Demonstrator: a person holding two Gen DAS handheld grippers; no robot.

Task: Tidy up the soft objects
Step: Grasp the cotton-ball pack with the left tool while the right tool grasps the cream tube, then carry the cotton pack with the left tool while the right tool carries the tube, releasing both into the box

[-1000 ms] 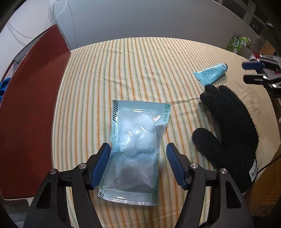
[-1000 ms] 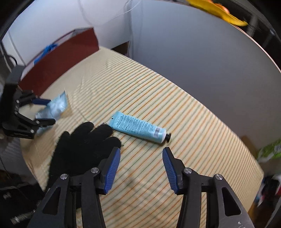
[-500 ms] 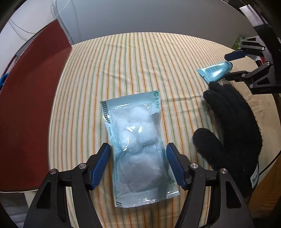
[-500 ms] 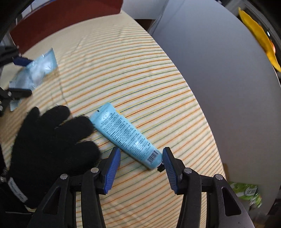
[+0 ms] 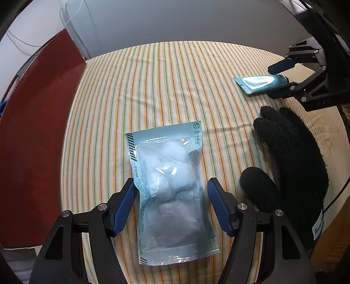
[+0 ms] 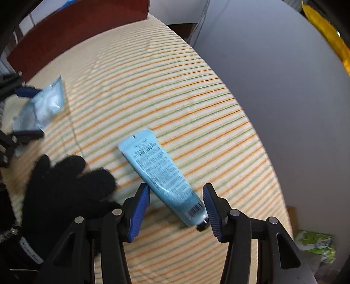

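A clear blue-edged bag of white cotton balls [image 5: 168, 181] lies on the striped tablecloth [image 5: 153, 87]. My left gripper [image 5: 170, 192] is open, its jaws on either side of the bag's middle; the left pad [image 5: 124, 205] touches the bag's edge. A light blue tube [image 6: 161, 172] lies between the open jaws of my right gripper [image 6: 176, 203]. A black fuzzy glove [image 5: 291, 166] lies flat to the right of the bag and left of the tube [image 6: 63, 185]. The bag shows far left in the right wrist view [image 6: 43, 104].
A dark red board [image 5: 32, 135] borders the table's left side. A grey wall [image 5: 175, 19] stands behind the table. A green packet [image 6: 315, 242] lies beyond the table's right edge. The table's near edge is just below the bag.
My right gripper has come down and closed in around the tube's cap end. My left gripper has shifted forward and squared up with the bag. Both stay open.
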